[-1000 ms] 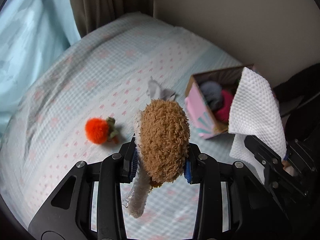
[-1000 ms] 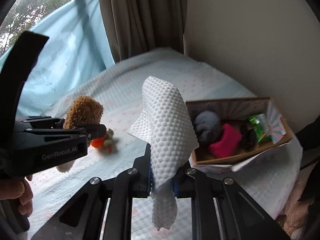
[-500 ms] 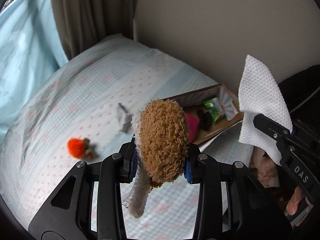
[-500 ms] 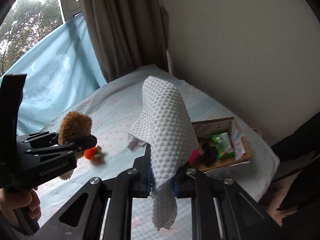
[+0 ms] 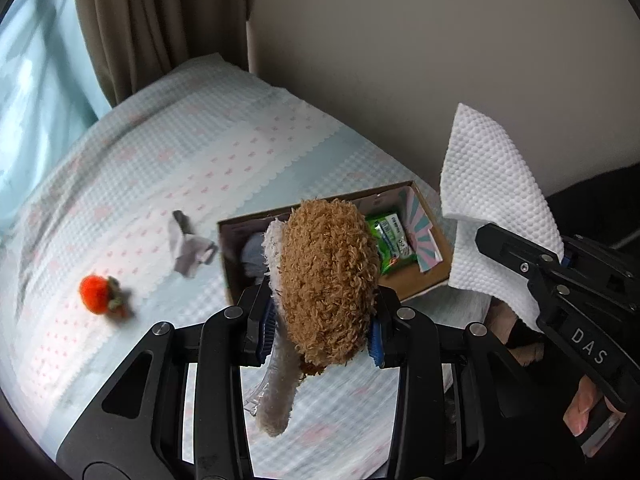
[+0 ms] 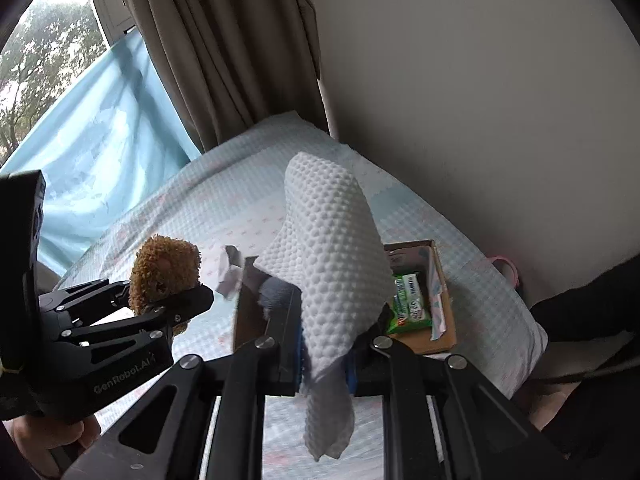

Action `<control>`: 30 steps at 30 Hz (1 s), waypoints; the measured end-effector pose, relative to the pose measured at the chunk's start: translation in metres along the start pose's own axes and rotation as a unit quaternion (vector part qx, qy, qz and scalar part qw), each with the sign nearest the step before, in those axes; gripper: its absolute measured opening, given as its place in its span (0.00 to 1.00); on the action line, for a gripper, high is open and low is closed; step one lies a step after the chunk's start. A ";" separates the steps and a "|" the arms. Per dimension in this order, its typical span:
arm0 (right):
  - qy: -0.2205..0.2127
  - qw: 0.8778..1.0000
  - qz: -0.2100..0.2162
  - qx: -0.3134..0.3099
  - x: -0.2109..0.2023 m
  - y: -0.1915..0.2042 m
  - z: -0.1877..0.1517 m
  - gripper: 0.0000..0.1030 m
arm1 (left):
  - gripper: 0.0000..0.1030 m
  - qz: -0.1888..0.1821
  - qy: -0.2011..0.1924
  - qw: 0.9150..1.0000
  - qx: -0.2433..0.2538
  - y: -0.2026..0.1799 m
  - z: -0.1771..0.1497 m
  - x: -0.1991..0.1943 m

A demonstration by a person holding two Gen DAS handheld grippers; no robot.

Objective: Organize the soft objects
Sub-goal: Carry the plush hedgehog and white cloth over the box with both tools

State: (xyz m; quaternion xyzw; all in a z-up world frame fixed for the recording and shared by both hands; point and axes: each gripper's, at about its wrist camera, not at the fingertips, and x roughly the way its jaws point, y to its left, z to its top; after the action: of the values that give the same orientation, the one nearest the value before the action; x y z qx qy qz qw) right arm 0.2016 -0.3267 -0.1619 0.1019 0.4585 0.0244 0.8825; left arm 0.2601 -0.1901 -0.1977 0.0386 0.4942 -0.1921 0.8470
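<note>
clamping a brown curly plush toy between its blue pads, the left gripper hangs above the near side of the open cardboard box on the bed; a pale fuzzy part of the toy dangles below the jaws. the right gripper is pinched tight on a white dimpled cloth, which stands up in a fold and droops below the jaws, also above the near side of the box. inside the box lie a green packet toward its right end and a grey soft thing at its left end. left of the box, on the bed, sits a crumpled grey-white scrap, and farther left an orange pom-pom toy. behind the box rise a plain wall and brown curtain.
</note>
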 end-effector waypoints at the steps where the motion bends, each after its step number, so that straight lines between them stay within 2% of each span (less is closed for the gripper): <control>1: 0.007 1.000 0.003 -0.001 0.006 -0.007 0.002 0.14 | 0.31 0.002 0.003 1.000 -0.005 -0.004 0.002 0.007; 8: 0.074 0.997 0.030 -0.008 0.058 -0.051 0.010 0.14 | 0.31 0.016 0.034 0.999 -0.036 -0.026 0.009 0.061; 17: 0.157 0.986 0.054 0.013 0.128 -0.090 0.002 0.14 | 0.31 0.038 0.085 0.995 -0.045 -0.030 0.004 0.141; 22: 0.196 0.978 0.064 0.035 0.166 -0.106 -0.004 0.14 | 0.31 0.045 0.117 0.992 -0.031 -0.027 -0.003 0.184; 28: 0.221 0.971 0.079 0.052 0.192 -0.108 -0.002 0.14 | 0.32 0.057 0.135 0.989 -0.010 -0.027 -0.006 0.206; 29: 0.223 0.970 0.080 0.052 0.194 -0.107 -0.001 0.14 | 0.33 0.059 0.136 0.989 -0.007 -0.027 -0.006 0.206; 30: 0.225 0.970 0.082 0.052 0.197 -0.105 0.000 0.14 | 0.42 0.062 0.139 0.988 -0.004 -0.026 -0.005 0.207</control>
State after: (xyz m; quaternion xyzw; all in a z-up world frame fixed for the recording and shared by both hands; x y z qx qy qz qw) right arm 0.3101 -0.4026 -0.3416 0.1766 0.6359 0.0949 0.7453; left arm 0.3372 -0.2727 -0.3733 0.0921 0.6042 -0.1306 0.7807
